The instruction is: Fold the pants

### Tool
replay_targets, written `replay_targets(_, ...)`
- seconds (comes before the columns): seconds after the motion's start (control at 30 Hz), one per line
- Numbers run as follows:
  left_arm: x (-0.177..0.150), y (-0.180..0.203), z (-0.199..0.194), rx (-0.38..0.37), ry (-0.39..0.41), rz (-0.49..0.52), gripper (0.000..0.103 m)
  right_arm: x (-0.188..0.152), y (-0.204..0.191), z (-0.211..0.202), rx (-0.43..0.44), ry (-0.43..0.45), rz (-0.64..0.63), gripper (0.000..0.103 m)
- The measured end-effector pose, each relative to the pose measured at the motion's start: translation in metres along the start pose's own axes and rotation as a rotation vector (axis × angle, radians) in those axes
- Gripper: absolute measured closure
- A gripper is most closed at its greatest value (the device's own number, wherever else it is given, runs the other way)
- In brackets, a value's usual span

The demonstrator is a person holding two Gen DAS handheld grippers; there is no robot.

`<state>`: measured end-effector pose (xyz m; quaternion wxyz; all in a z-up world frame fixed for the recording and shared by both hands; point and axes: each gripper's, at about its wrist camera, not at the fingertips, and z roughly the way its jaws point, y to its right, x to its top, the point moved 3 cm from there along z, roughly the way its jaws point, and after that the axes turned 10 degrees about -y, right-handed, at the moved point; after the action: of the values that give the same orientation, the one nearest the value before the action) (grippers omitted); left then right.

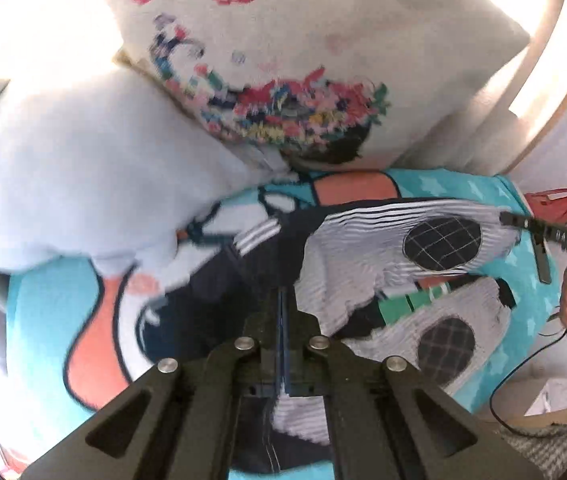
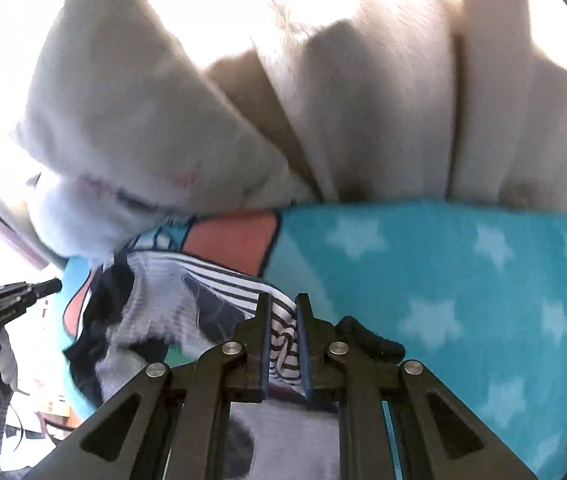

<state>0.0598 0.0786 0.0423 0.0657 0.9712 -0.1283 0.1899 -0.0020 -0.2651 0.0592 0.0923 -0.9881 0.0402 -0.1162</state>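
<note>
The pants [image 1: 363,272] are grey-and-white with thin black stripes, dark checked oval patches and dark navy parts. They lie crumpled on a turquoise star blanket [image 1: 43,312]. My left gripper [image 1: 283,300] is shut on a dark edge of the pants near the camera. My right gripper [image 2: 283,312] is shut on a bunched striped fold of the pants [image 2: 171,304]. Each gripper also shows in the other view: the right one [image 1: 523,220] at the right edge, the left one [image 2: 49,286] at the left edge.
White pillows [image 1: 83,168], one with a flower and butterfly print [image 1: 291,112], lean at the back of the blanket. Cream cushions [image 2: 383,120] stand behind the blanket [image 2: 463,280]. A black cable [image 1: 503,392] and a cardboard box [image 1: 555,408] lie low right.
</note>
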Motion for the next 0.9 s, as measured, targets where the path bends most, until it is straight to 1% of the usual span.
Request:
replay_targets(0.13,-0.030,-0.010,0.007,-0.044,-0.031,-0.065,0.103,-0.060,0.008,0.014,0.013,-0.083,0.040,0.091)
replay_targets(0.2,-0.032,-0.014,0.016,-0.064,-0.047,-0.090,0.103,-0.079,0.016,0.025,-0.001,-0.110,0.063,0.091)
replay_targets(0.23,-0.029,-0.012,0.020,-0.070,-0.053,-0.085,0.100,-0.086,0.022,0.028,0.000,-0.114,0.087,0.091)
replay_targets(0.27,-0.028,-0.007,0.023,-0.068,-0.052,-0.066,0.091,-0.090,0.025,0.028,0.001,-0.112,0.103,0.091)
replay_targets(0.3,-0.024,0.000,0.026,-0.064,-0.051,-0.026,0.083,-0.091,0.027,0.030,0.002,-0.105,0.117,0.091)
replay_targets(0.33,-0.022,0.008,0.028,-0.045,-0.046,0.011,0.065,-0.090,0.028,0.028,0.000,-0.099,0.122,0.091)
replay_targets(0.37,-0.019,0.018,0.030,-0.007,-0.042,0.058,0.055,-0.089,0.028,0.028,-0.003,-0.093,0.123,0.091)
replay_targets(0.4,-0.018,0.025,0.031,0.010,-0.045,0.093,0.055,-0.088,0.027,0.027,-0.008,-0.087,0.120,0.091)
replay_targets(0.47,-0.018,0.036,0.031,0.006,-0.055,0.135,0.055,-0.083,0.024,0.024,-0.023,-0.068,0.110,0.091)
replay_targets(0.5,-0.019,0.037,0.030,0.001,-0.053,0.136,0.054,-0.081,0.022,0.020,-0.026,-0.062,0.108,0.091)
replay_targets(0.53,-0.021,0.036,0.030,-0.007,-0.054,0.127,0.051,-0.079,0.021,0.016,-0.030,-0.054,0.105,0.091)
replay_targets(0.6,-0.025,0.025,0.033,-0.059,-0.069,0.062,0.050,-0.075,0.019,0.013,-0.033,-0.043,0.102,0.091)
replay_targets(0.67,-0.030,0.009,0.037,-0.151,-0.091,-0.053,0.048,-0.072,0.018,0.010,-0.034,-0.038,0.103,0.091)
replay_targets(0.7,-0.035,-0.002,0.041,-0.232,-0.106,-0.137,0.047,-0.071,0.018,0.009,-0.034,-0.036,0.103,0.091)
replay_targets(0.73,-0.039,-0.007,0.045,-0.283,-0.113,-0.187,0.044,-0.070,0.018,0.009,-0.034,-0.035,0.106,0.091)
replay_targets(0.8,-0.046,-0.022,0.057,-0.397,-0.132,-0.318,0.042,-0.069,0.019,0.010,-0.028,-0.036,0.117,0.091)
replay_targets(0.83,-0.046,-0.025,0.060,-0.426,-0.135,-0.352,0.042,-0.069,0.020,0.011,-0.025,-0.038,0.124,0.091)
replay_targets(0.87,-0.045,-0.029,0.066,-0.475,-0.137,-0.407,0.041,-0.070,0.021,0.012,-0.024,-0.040,0.128,0.091)
replay_targets(0.9,-0.044,-0.031,0.069,-0.496,-0.137,-0.434,0.040,-0.070,0.022,0.013,-0.021,-0.045,0.134,0.091)
